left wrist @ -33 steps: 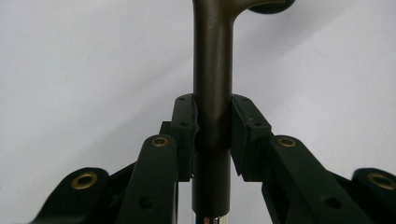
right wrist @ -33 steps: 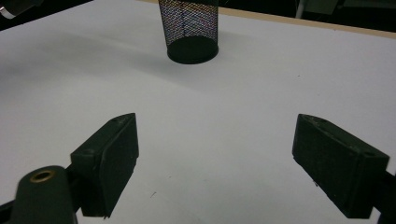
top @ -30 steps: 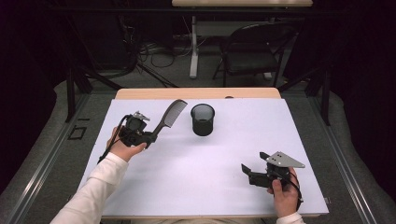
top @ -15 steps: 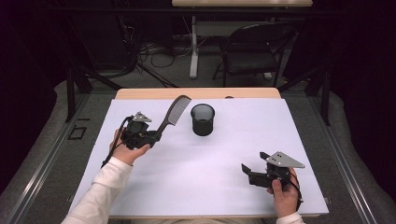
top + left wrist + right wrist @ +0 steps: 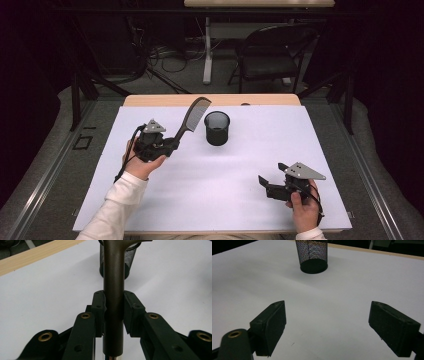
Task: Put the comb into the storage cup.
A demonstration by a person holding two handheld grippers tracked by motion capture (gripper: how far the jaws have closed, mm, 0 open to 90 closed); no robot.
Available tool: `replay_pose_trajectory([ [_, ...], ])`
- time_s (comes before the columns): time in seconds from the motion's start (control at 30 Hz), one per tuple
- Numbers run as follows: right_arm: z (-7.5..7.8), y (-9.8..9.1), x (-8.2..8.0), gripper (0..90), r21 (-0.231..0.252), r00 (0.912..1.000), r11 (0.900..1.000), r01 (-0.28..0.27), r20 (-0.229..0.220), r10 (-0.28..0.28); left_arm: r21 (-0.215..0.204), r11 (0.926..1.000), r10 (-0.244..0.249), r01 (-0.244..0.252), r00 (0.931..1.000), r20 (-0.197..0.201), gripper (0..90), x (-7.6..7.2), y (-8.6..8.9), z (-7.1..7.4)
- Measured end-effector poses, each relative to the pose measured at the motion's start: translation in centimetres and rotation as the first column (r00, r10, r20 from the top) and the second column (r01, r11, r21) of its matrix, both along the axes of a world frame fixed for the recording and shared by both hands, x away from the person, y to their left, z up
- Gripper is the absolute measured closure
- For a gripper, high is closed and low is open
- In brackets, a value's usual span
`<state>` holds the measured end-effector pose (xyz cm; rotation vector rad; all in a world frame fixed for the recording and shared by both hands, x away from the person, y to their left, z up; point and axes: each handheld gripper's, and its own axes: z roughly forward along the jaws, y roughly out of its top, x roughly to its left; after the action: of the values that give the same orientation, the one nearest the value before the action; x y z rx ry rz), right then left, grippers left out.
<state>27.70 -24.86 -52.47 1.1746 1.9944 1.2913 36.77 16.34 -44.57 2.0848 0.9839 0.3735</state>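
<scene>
Item 1, comb (image 5: 192, 116): dark, with a long straight handle and a toothed head. You hold it by the handle in your left gripper (image 5: 172, 144), off the table, slanting up toward the far edge. Its head stands above the white sheet just beside the cup, on the side of the table's left edge, apart from the rim. In the left gripper view the handle (image 5: 113, 290) runs straight up the middle between the two pads (image 5: 98, 307), which press on it from both sides; the cup rises behind it.

Item 2, cup (image 5: 217, 128): black wire mesh, round, upright, mouth open upward. It stands on the white sheet near the middle of the far edge. In the right gripper view it sits at the top (image 5: 312, 256), well apart from the jaws.

Item 3, left gripper: held in your left hand (image 5: 142, 162), over the left half of the table, about midway between near and far edges. Jaws pinching the comb's handle.

Item 4, right gripper (image 5: 264, 182): held in your right hand (image 5: 305, 205), low over the near right corner of the table (image 5: 320, 150). Jaws spread wide with nothing between them; bare white sheet shows in the gap.

Item 5, table: wooden top, covered almost wholly by a white sheet; a strip of wood shows along the far edge.
</scene>
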Motion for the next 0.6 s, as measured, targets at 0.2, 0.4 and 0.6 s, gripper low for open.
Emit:
replay_pose_trajectory([
  [0.2, 0.0, 0.1, 0.0, 14.5, 0.003, 1.0, 1.0, 0.0, -0.004, 0.0, -0.037, 0.9993, 0.001, 0.001, 0.9994, 0.034, 73.0, -0.5, -0.3, 0.4],
  [0.4, 0.0, 0.0, 0.0, 14.4, -0.002, 1.0, 1.0, -0.002, -0.001, 0.002, -0.047, 0.9989, -0.001, 0.004, 0.9983, 0.059, 73.0, -0.9, -0.5, 0.5],
  [0.6, 0.0, 0.0, 0.0, 14.4, -0.002, 1.0, 1.0, -0.001, -0.001, 0.001, -0.063, 0.998, -0.001, 0.006, 0.9975, 0.071, 73.0, -1.2, -0.7, 0.3],
])
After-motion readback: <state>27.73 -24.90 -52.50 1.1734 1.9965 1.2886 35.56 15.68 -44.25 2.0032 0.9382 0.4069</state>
